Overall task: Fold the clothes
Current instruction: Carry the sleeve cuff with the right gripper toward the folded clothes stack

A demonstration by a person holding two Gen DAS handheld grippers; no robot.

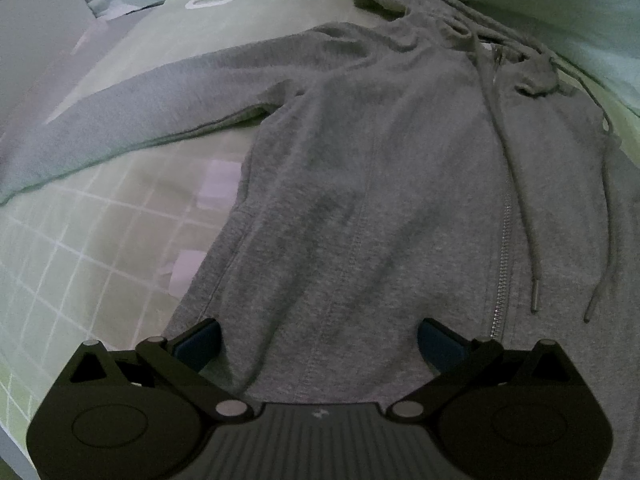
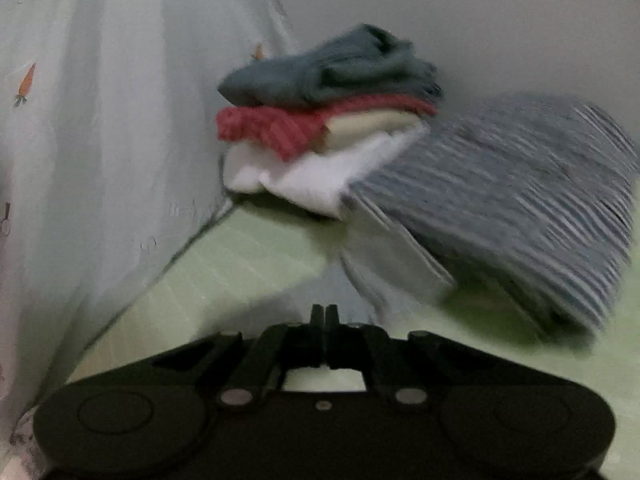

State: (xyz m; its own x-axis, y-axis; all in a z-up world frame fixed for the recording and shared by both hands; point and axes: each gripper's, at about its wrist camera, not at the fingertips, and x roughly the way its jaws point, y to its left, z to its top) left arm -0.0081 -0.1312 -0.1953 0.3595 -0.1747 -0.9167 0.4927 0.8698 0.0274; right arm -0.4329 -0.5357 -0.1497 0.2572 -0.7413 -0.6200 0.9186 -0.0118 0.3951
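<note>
Grey hoodie [image 1: 360, 184] spread flat, zip up, on pale green checked bedsheet [image 1: 80, 240], sleeve stretched left, left gripper [image 1: 320, 344] spread above hem, right gripper [image 2: 325, 320] pressed together, empty, facing folded clothes stack [image 2: 320, 120], striped pillow [image 2: 520, 208], wall corner.

A grey hoodie [image 1: 360, 184] of matt, heathered knit cloth was seen, closed by a shiny metal zipper [image 1: 505, 248] beside its cord drawstrings [image 1: 520, 200]. Under the hoodie, a smooth green checked bedsheet [image 1: 100, 240] was spread. The left claw [image 1: 320, 344] was made of matt black plastic, with blue pads [image 1: 200, 340].
</note>
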